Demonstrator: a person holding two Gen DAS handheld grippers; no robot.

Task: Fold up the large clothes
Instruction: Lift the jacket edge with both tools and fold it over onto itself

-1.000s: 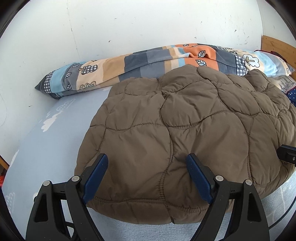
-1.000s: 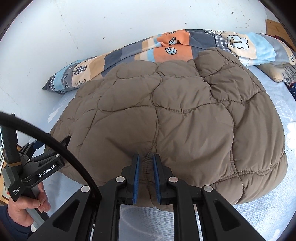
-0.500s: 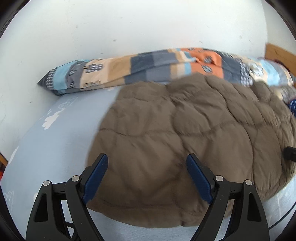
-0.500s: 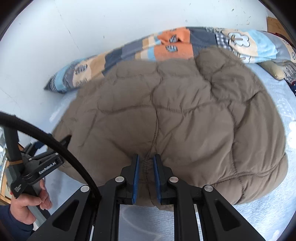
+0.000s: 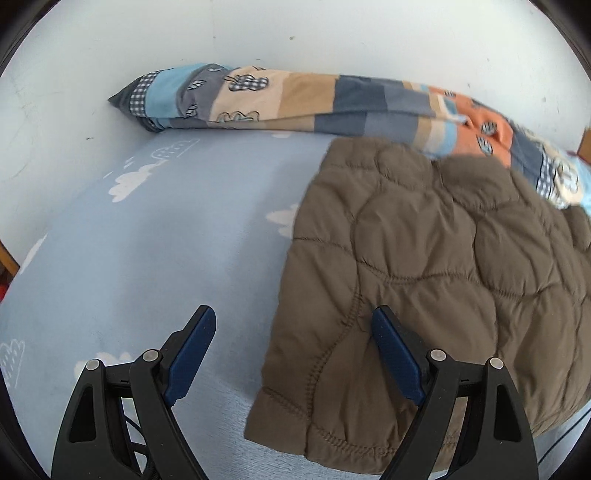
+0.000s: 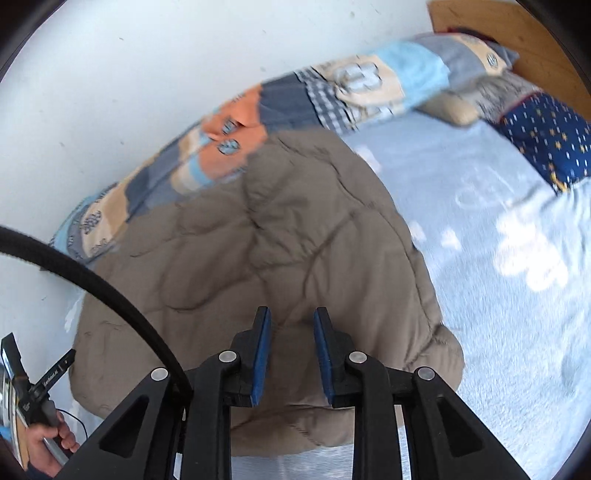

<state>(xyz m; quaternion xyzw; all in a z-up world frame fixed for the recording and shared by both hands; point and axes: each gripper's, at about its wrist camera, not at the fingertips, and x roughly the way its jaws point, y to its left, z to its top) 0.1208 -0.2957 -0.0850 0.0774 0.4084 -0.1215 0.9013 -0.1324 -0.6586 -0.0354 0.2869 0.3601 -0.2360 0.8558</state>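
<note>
A brown quilted jacket (image 5: 424,258) lies folded on a light blue bed sheet (image 5: 166,240). My left gripper (image 5: 293,312) stands wide open above the jacket's left edge, its right finger over the fabric, its left finger over bare sheet, nothing gripped. In the right wrist view the jacket (image 6: 277,240) fills the middle. My right gripper (image 6: 291,314) hovers over its near edge. Its jaws are opening, a narrow gap shows between the blue pads, and no fabric is pinched. The left gripper's body (image 6: 37,384) shows at the lower left, held by a hand (image 6: 48,443).
A patchwork quilt (image 5: 295,99) runs along the white wall behind the jacket. A navy starred pillow (image 6: 546,136) and a wooden headboard (image 6: 480,22) sit at the far right. A black cable (image 6: 92,284) crosses the right view's left side. The sheet (image 6: 498,295) stretches right of the jacket.
The right gripper's jaws have parted and let go of the jacket fold, and its view has swung right. The left gripper slid left, off the jacket's middle to its left edge.
</note>
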